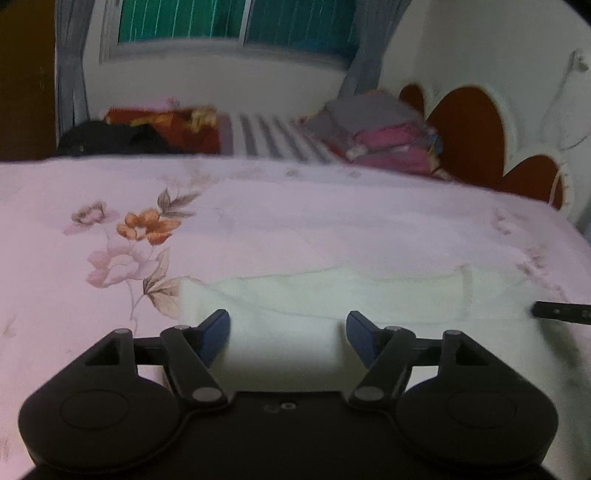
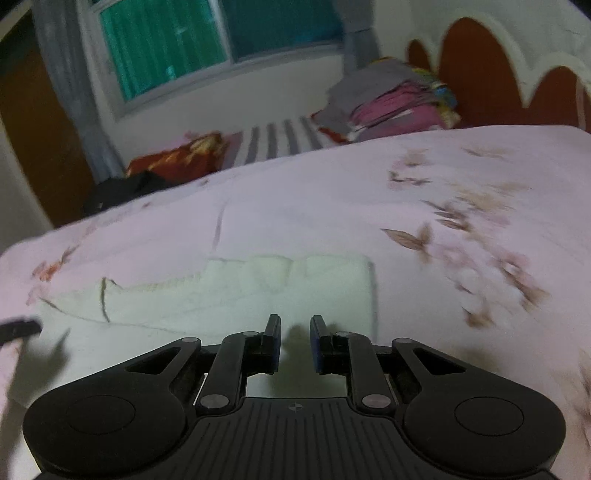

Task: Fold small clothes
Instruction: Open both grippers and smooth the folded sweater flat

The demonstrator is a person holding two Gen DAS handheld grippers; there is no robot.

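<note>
A small white garment [image 1: 332, 295] lies flat on the pink floral bedsheet [image 1: 74, 192], folded into a band. My left gripper [image 1: 288, 332] is open, its blue pads wide apart just above the garment's near left part. In the right wrist view the same garment [image 2: 258, 291] lies ahead. My right gripper [image 2: 294, 339] hovers over its near right corner with the jaws narrowly apart and nothing between them. The right gripper's tip shows at the far right edge of the left wrist view [image 1: 561, 312].
A stack of folded clothes [image 1: 380, 129] sits at the far side by the red and white headboard [image 1: 465, 122]. A red patterned cloth [image 1: 162, 125] and a dark item [image 1: 110, 142] lie at the back left, under the window [image 1: 236, 22].
</note>
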